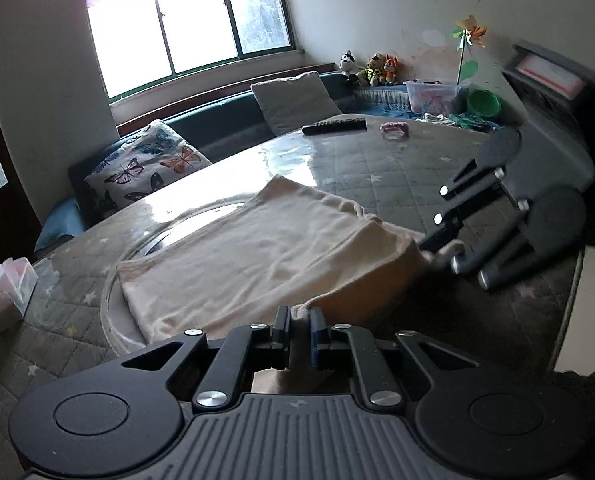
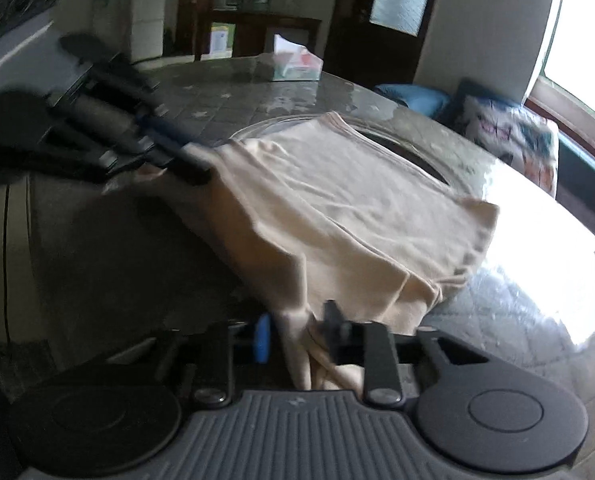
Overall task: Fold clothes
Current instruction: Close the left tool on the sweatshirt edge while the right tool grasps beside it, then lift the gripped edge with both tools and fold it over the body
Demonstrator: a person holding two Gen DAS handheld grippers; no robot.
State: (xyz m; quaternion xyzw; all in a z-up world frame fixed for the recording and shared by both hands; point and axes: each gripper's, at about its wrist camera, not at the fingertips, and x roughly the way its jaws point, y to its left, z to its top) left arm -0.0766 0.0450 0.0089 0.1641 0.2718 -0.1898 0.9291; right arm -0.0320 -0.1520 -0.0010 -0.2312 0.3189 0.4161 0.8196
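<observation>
A cream garment (image 1: 265,256) lies folded flat on the round table, partly over a glass turntable (image 1: 201,216). My left gripper (image 1: 299,326) is shut on the garment's near edge, with a ridge of cloth pinched between its fingers. My right gripper (image 1: 443,250) reaches in from the right and grips the garment's right corner, which is lifted off the table. In the right wrist view, the cream garment (image 2: 337,200) hangs bunched between the right gripper (image 2: 297,336) fingers. The left gripper (image 2: 189,160) holds the far corner, blurred. The edge between the two grippers is raised.
A tissue box (image 1: 9,292) stands at the table's left edge. A black remote (image 1: 334,125) and a small pink item (image 1: 395,130) lie at the far side. Behind the table is a sofa with a butterfly pillow (image 1: 145,168). The table edge drops off at right.
</observation>
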